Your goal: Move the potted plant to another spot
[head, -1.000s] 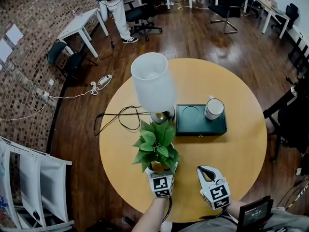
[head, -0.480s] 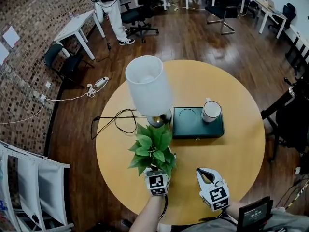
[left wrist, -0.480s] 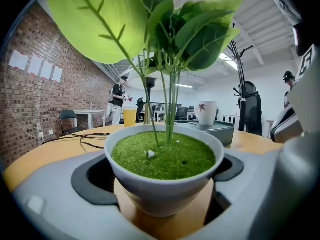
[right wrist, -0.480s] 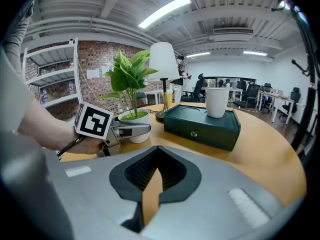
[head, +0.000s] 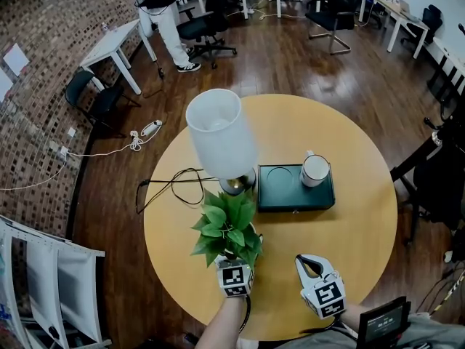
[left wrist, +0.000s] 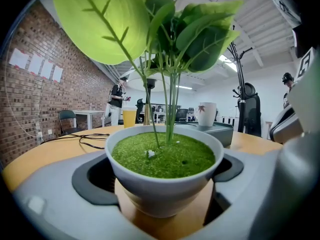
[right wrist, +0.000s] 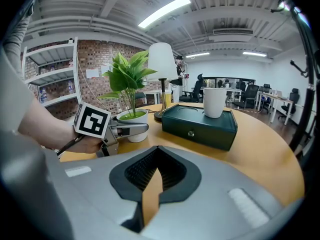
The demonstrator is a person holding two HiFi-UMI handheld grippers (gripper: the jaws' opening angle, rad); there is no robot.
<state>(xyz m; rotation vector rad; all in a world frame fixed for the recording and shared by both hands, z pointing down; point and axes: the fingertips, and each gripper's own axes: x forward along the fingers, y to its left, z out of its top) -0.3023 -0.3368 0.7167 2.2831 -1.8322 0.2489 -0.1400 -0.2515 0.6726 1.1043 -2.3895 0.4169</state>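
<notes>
Jaws of the left gripper (head: 237, 257), just closing, clasp the white pot of one leafy green potted plant (head: 227, 230) on the round wooden table (head: 352, 227), beside one white-shaded lamp (head: 220, 137). Rightward sit one dark green box (head: 290, 196) carrying one white mug (head: 315, 171), then the right gripper (head: 305, 259), jaws together and empty.

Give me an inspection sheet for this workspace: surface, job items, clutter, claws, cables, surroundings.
Surface: round wooden table.
Job's things: potted plant upright near the table's front edge, beside the lamp.
Clutter: white-shaded lamp; green box bearing a white mug.
Grippers: left claw has just been closing, pads against the potted plant between its jaws; right claw shut, empty.
Cables: black cord looped on the table by the lamp; power strip on the floor.
Surroundings: brick wall, office chairs, a standing person.
</notes>
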